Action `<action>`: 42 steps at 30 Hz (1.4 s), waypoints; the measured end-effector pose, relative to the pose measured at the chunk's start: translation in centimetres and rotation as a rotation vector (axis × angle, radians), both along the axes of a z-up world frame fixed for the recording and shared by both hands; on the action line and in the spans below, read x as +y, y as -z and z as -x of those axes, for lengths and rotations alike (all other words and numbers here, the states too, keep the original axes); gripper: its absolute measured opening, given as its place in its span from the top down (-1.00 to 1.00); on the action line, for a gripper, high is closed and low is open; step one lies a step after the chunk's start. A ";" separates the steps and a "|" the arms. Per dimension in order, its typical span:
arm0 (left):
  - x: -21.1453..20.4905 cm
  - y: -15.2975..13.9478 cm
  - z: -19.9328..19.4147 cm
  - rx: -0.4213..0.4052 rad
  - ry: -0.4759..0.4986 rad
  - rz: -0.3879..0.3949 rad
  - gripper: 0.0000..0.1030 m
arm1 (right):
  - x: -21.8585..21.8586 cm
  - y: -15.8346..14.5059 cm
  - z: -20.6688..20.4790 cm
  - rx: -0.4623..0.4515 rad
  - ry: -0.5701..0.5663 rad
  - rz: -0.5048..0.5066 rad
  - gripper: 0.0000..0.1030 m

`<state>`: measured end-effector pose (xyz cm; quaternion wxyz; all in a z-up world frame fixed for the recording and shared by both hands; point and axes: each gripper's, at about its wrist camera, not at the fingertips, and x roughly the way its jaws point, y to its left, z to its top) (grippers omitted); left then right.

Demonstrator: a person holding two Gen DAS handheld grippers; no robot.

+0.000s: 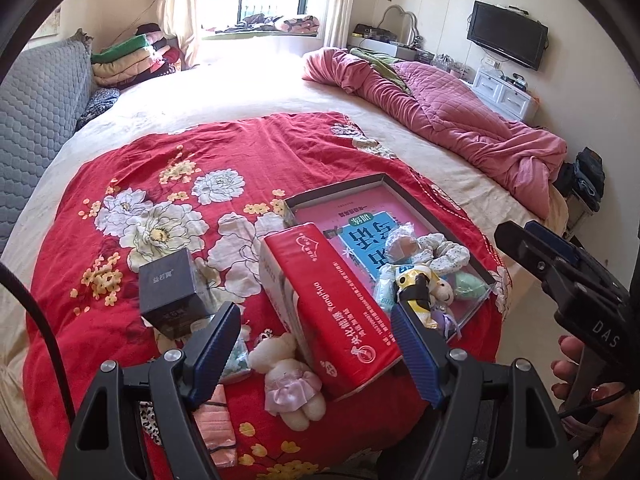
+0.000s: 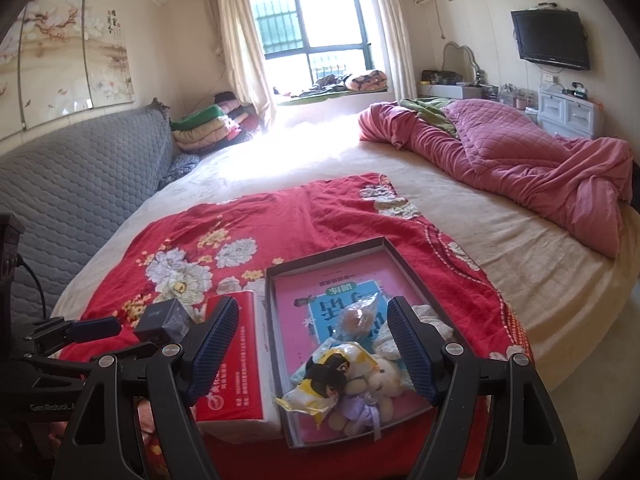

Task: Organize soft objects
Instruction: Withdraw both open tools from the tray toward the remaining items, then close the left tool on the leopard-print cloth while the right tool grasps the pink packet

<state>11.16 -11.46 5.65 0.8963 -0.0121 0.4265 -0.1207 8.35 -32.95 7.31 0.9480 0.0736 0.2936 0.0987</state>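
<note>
Both claws, left claw (image 1: 316, 344) and right claw (image 2: 312, 344), gape empty above the tray (image 2: 276, 320).

1. Bed (image 2: 500, 240): cream sheet, carrying a red floral cloth (image 2: 320, 208) and a crumpled pink quilt (image 2: 520, 160).
2. On the cloth: shallow tray (image 2: 332, 258), red tissue pack (image 1: 340, 312), dark box (image 1: 172, 292), plush bear (image 1: 288, 380), pink mask (image 1: 218, 424).

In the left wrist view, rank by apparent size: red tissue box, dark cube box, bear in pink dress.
1. red tissue box
2. bear in pink dress
3. dark cube box

The last two look close; the bear's nearness makes their order unsure.
</note>
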 end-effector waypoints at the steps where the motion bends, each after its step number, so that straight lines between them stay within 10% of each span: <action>1: 0.7 0.0 0.1 0.001 -0.010 -0.004 -0.49 | 0.5 -0.1 0.1 0.002 -0.013 -0.003 -0.51; 25: 17.4 8.8 1.6 0.173 -0.306 -0.015 -0.49 | 20.0 6.9 4.5 0.173 -0.492 0.158 -0.51; 42: 18.0 15.9 -1.0 0.295 -0.242 0.013 -0.44 | 27.8 16.5 1.6 0.334 -0.555 0.337 -0.48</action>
